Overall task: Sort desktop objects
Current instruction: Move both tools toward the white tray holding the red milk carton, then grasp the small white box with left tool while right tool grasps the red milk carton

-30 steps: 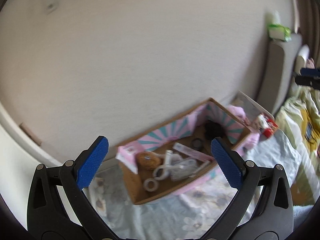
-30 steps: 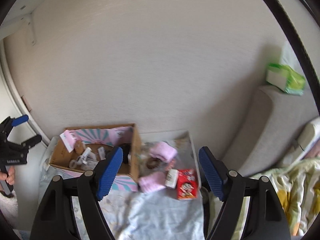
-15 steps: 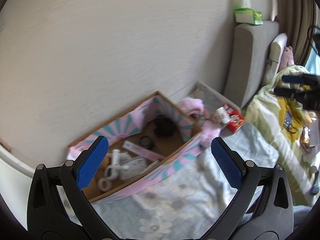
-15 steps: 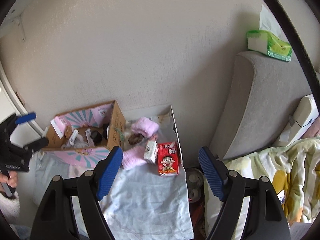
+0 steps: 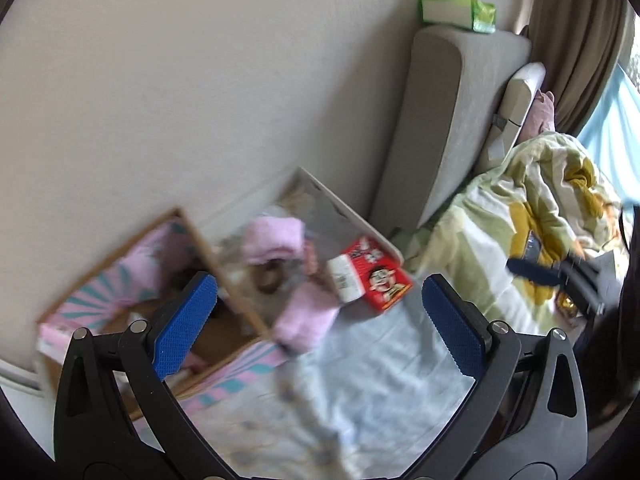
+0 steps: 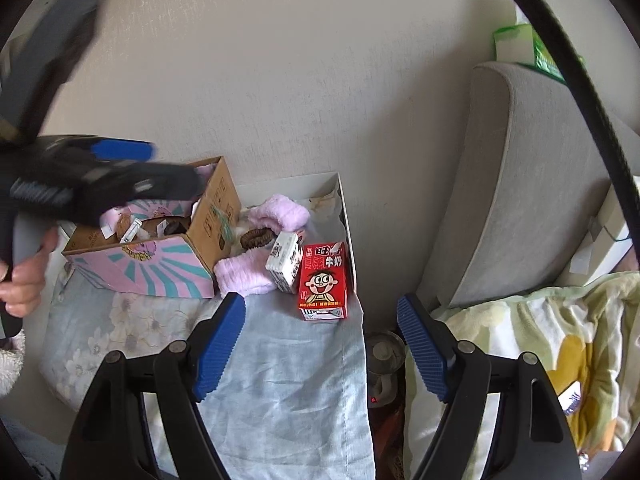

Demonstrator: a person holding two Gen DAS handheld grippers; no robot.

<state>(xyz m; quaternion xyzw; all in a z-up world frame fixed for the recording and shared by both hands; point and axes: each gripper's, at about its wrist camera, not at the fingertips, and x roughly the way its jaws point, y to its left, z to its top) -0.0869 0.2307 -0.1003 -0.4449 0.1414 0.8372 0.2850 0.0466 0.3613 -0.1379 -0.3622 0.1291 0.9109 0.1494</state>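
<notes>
A red milk carton (image 6: 323, 280) lies on the cloth-covered table (image 6: 288, 360), with a small white carton (image 6: 285, 261), two pink towels (image 6: 244, 276) and a brown hair tie (image 6: 256, 237) beside it. It also shows in the left wrist view (image 5: 378, 276). A cardboard box (image 6: 160, 264) with pink and teal sides holds small items at the left. My right gripper (image 6: 320, 344) is open and empty just in front of the red carton. My left gripper (image 5: 318, 324) is open and empty above the table; its view is blurred. It also shows in the right wrist view (image 6: 116, 164).
A grey cushion (image 6: 528, 184) stands right of the table with a green tissue pack (image 5: 456, 4) on top. A yellow-green blanket (image 6: 540, 352) lies at the right. The wall is right behind the table. A grey object (image 6: 384, 356) sits on the floor between table and bed.
Both grippers have swung right and come closer to the table. The red carton and towels are now larger in both views. The left gripper has moved in over the box.
</notes>
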